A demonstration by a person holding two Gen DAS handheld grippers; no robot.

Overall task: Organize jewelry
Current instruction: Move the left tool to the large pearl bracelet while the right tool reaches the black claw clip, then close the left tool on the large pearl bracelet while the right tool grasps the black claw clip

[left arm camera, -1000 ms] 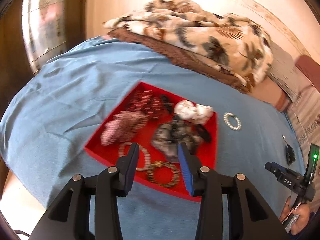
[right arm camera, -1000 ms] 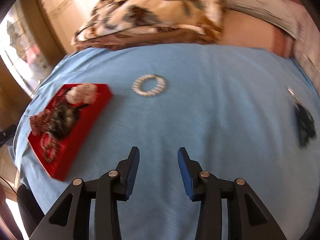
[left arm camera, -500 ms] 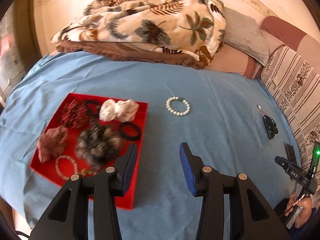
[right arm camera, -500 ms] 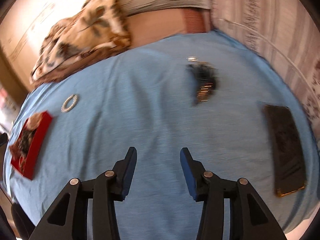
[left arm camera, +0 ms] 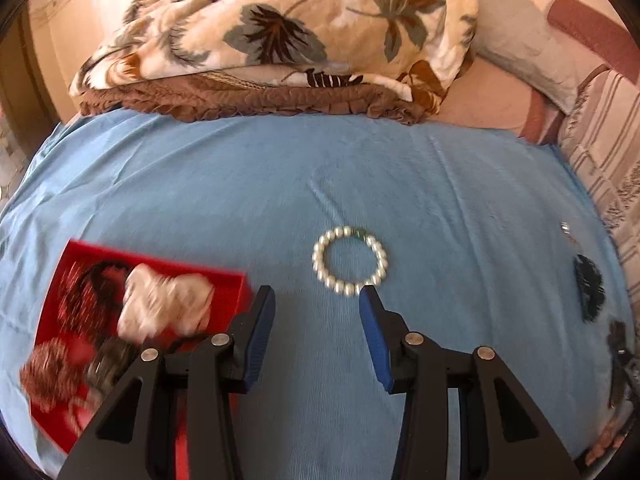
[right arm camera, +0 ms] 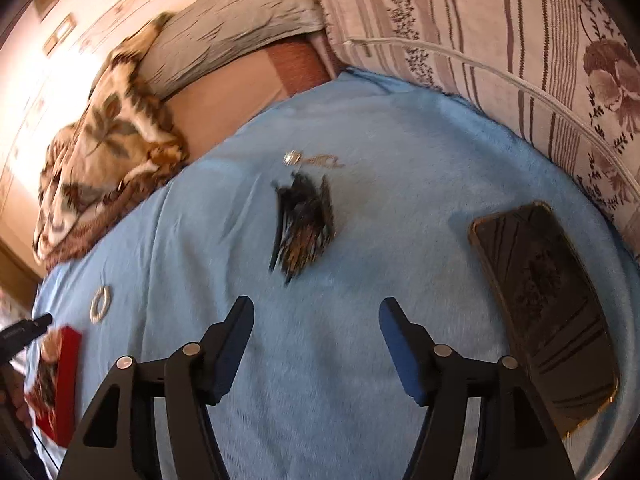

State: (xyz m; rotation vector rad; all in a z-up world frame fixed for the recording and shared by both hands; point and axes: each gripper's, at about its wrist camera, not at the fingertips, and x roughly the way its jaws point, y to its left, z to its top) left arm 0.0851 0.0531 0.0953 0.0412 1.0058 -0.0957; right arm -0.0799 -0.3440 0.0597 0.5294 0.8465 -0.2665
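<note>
1. Left hand-held gripper [left arm camera: 316, 300]: released, jaws part open and empty, poised over the blue bed sheet [left arm camera: 240, 184] just short of the pearl bracelet [left arm camera: 350, 261].
2. Red tray [left arm camera: 230, 280] at the left, already loaded with scrunchies and bead bracelets; blurred, so single pieces hard to tell apart.
3. Pearl bracelet lying flat on the sheet, near the tray but apart from it, close beyond the right fingertip.
4. Step in hand, by judgement: gathering the loose pieces left on the bed, one per side.
5. Next on the left: centring over one arc of the bracelet, lowering, pinching the beads without snagging the sheet.
6. Right hand-held gripper [right arm camera: 316, 312]: jaws opening, nothing between them, aimed at the black hair clip [right arm camera: 304, 220].
7. Small silver piece [right arm camera: 294, 157] just beyond the clip; phone [right arm camera: 540, 312] further right, no jewelry.
8. Next on the right: closing in and straddling the clip.
</note>
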